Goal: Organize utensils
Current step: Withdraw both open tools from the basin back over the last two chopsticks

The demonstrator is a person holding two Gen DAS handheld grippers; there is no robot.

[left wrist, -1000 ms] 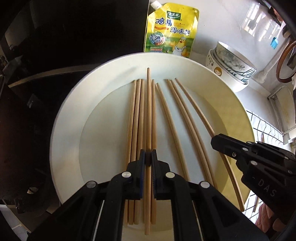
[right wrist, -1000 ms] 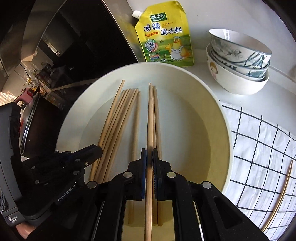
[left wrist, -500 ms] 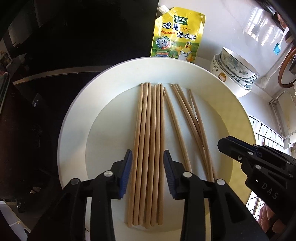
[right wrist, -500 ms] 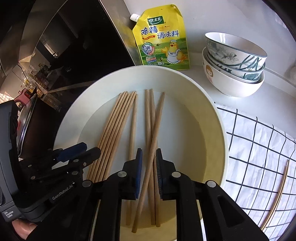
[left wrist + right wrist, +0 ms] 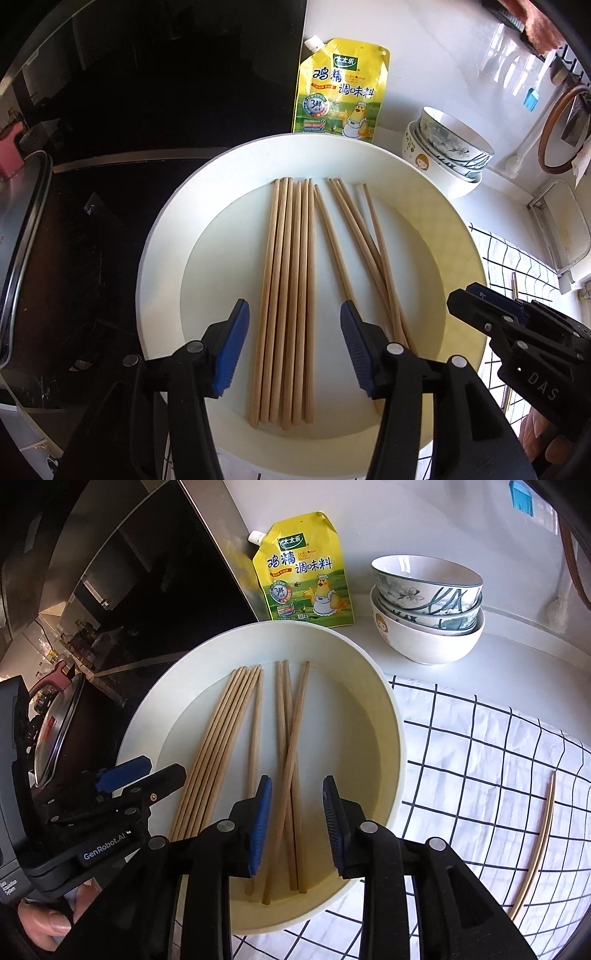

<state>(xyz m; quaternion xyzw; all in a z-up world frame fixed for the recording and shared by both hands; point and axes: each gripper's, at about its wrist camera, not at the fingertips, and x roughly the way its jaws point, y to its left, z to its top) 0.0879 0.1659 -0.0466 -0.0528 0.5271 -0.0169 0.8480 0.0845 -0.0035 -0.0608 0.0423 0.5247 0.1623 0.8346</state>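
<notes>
Several wooden chopsticks point(image 5: 288, 295) lie in a wide cream plate point(image 5: 436, 206): a tight parallel bundle on the left and a looser, crossing group point(image 5: 290, 753) on the right. My left gripper point(image 5: 291, 314) hovers above the bundle, jaws opening, its blue pads clear of the sticks. Over the crossing group my right gripper point(image 5: 297, 786) hangs, jaws also opening, touching nothing. Each gripper shows in the other's view: the right gripper point(image 5: 476, 299) and the left gripper point(image 5: 144, 771). One more chopstick point(image 5: 539, 842) lies on the checked cloth point(image 5: 480, 746).
A yellow seasoning pouch point(image 5: 341, 92) leans behind the plate. Stacked bowls point(image 5: 428, 602) stand at the back right. A black cooktop point(image 5: 147, 92) with a lidded pot point(image 5: 22, 229) fills the left. A person's fingers point(image 5: 48, 923) hold the left gripper.
Both grippers were shut on one chopstick each; they let go, the sticks now lie in the plate, and both grippers drew back and up as their jaws widened.
</notes>
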